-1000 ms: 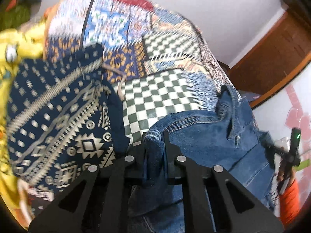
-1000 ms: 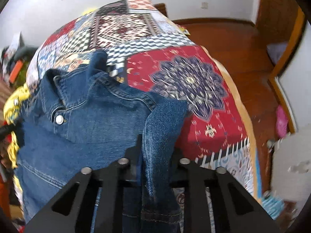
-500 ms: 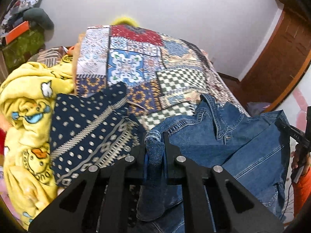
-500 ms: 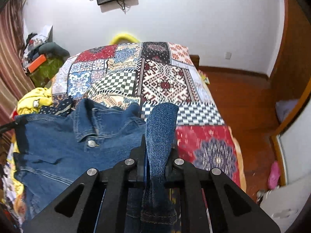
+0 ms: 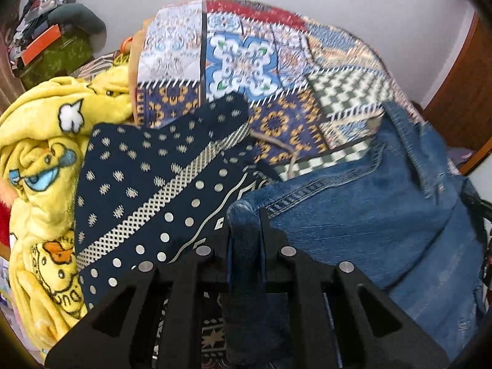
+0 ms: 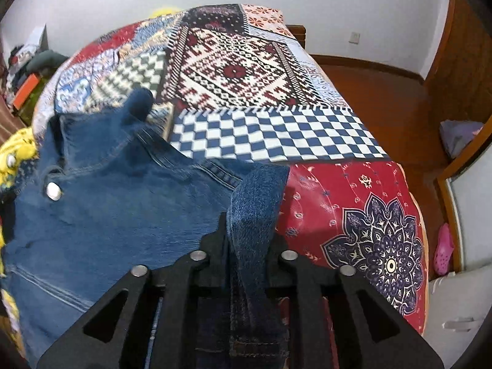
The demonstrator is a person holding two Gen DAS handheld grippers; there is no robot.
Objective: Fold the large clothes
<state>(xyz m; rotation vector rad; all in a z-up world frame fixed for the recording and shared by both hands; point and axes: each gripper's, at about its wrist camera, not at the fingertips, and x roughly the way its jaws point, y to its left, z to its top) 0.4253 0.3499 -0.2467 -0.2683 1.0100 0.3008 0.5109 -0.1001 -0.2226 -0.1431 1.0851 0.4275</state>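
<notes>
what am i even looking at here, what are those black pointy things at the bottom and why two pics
The black shapes are two hand-held grippers, each with a camera looking along its fingers; one picture comes from each. The left gripper and the right gripper are both shut on folds of the same denim jacket, held over a bed covered by a patchwork quilt. In the left view, a navy patterned garment and a yellow cartoon blanket lie beside the jacket.

Both wrist views look close along their tongs, apparently sharing the denim jacket (image 5: pixel 384 215) and patchwork bed (image 6: pixel 307 138)
</notes>
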